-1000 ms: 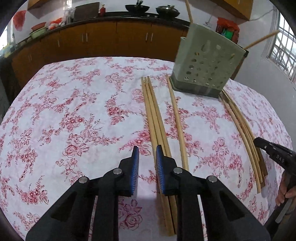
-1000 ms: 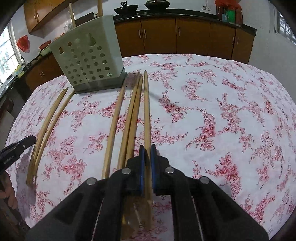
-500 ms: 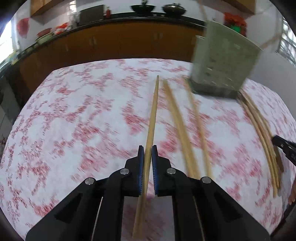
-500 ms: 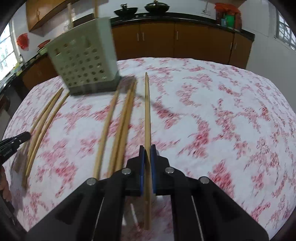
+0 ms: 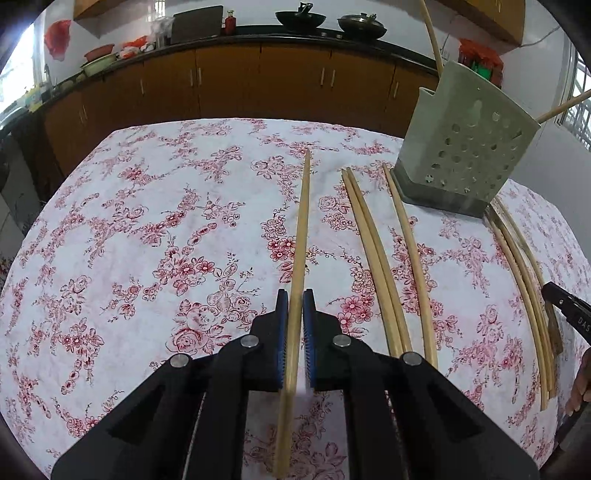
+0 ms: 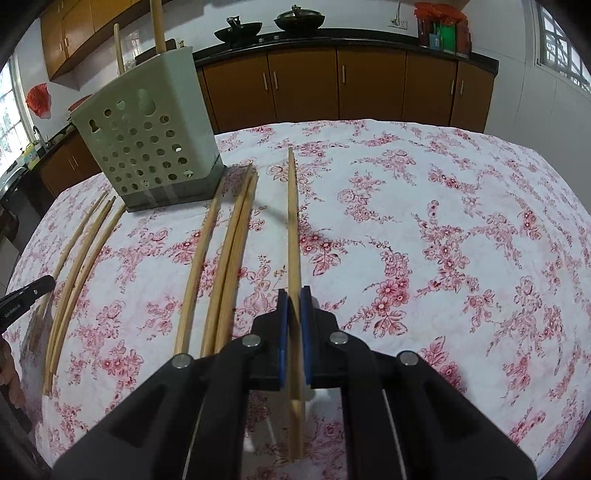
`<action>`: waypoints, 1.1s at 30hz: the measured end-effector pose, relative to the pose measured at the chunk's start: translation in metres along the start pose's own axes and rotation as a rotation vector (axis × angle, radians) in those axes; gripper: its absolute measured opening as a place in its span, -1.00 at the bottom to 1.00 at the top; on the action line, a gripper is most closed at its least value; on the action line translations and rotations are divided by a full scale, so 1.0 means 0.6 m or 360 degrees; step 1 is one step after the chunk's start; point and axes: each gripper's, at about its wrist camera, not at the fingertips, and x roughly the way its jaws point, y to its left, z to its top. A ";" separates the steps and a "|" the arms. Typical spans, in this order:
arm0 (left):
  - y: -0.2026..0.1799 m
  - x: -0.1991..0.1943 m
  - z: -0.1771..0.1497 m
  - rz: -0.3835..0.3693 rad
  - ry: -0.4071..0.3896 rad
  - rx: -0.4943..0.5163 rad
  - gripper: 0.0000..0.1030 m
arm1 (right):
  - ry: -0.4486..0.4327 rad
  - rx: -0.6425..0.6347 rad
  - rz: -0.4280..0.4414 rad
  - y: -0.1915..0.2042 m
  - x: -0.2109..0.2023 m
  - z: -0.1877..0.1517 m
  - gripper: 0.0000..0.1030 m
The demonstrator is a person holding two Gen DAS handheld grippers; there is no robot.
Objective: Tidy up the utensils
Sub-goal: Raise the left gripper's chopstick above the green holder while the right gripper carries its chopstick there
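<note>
Left gripper: I have it clamped on one wooden chopstick, the blue pads pressing both sides of the shaft.
Left chopstick: it runs forward from the jaws above the floral tablecloth, tip pointing toward the far edge.
Right gripper: I see it closed on a second chopstick, gripped the same way between the blue pads.
Right chopstick: it points forward, its rear end sticking out behind the pads; whether the tip touches the cloth I cannot tell from this angle.
Loose chopsticks, middle: three lie flat on the cloth between the held one and the holder, two of them touching side by side.
Loose chopsticks, far side: a bundle lies on the other side of the holder, near the table edge.
Utensil holder: a pale green perforated box stands upright on the cloth, with two chopsticks already standing in it.
Background: brown kitchen cabinets with two woks on the counter.
</note>
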 end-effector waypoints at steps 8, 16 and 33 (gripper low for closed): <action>0.001 0.000 0.000 -0.0016 -0.0001 -0.0018 -0.81 | 0.0000 0.0007 0.0005 -0.001 0.000 0.001 -0.83; 0.001 0.000 0.000 -0.0019 -0.0003 -0.0021 -0.81 | -0.0001 0.0007 0.0005 -0.002 0.000 0.000 -0.83; 0.002 0.000 0.000 -0.0021 -0.0005 -0.0023 -0.81 | -0.0002 0.0011 0.0010 -0.002 0.000 -0.001 -0.83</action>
